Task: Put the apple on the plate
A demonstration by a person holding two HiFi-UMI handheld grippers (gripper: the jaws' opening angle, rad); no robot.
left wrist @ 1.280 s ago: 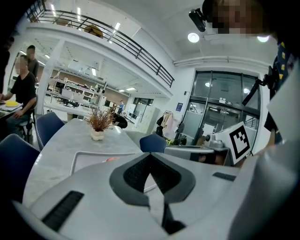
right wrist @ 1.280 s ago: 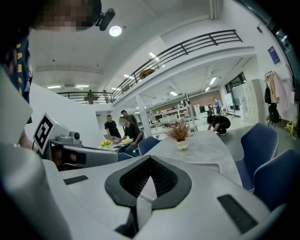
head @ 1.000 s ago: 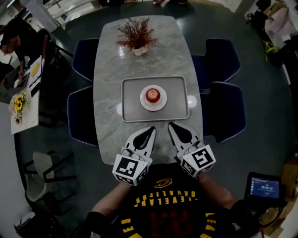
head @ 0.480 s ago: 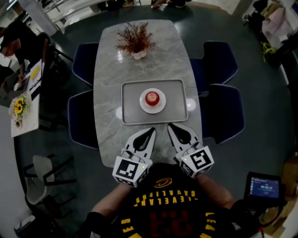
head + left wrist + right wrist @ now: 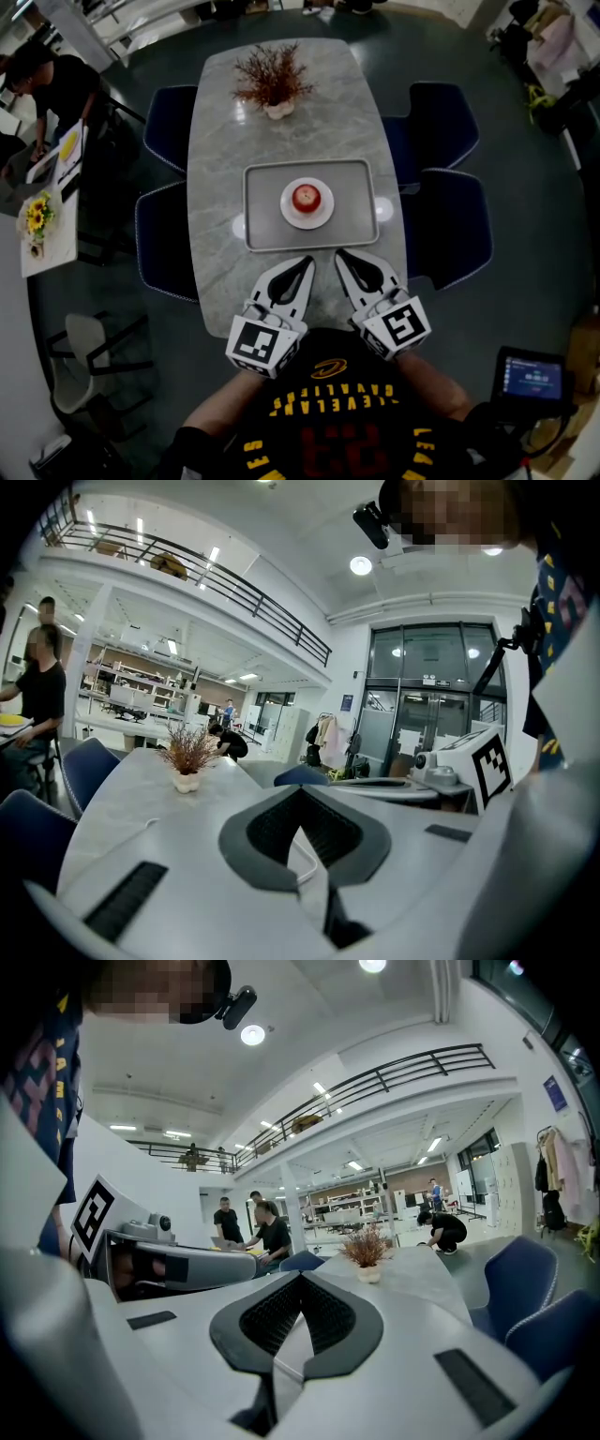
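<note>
Your left gripper hangs over the near edge of the surface, just short of the tray. Its fingers are pressed together at the tips, and in the left gripper view nothing sits between them; only the pale surface shows through the gap behind the tips.

Your right gripper is just beside it, also over the near edge and close to the tray's front rim without touching it. Its fingers likewise meet at the tips with nothing in their hold. The two grippers point inward toward each other and toward the tray, with a small gap between them.

The apple sits upright in the middle of the white plate, and the plate rests at the centre of the grey tray. Neither gripper touches the apple or the plate.

At the far end of the surface stands a dried plant in a small pale vase. Dark blue chairs are drawn up along both long sides. Off to the left, a person leans over a side table that holds yellow flowers.
</note>
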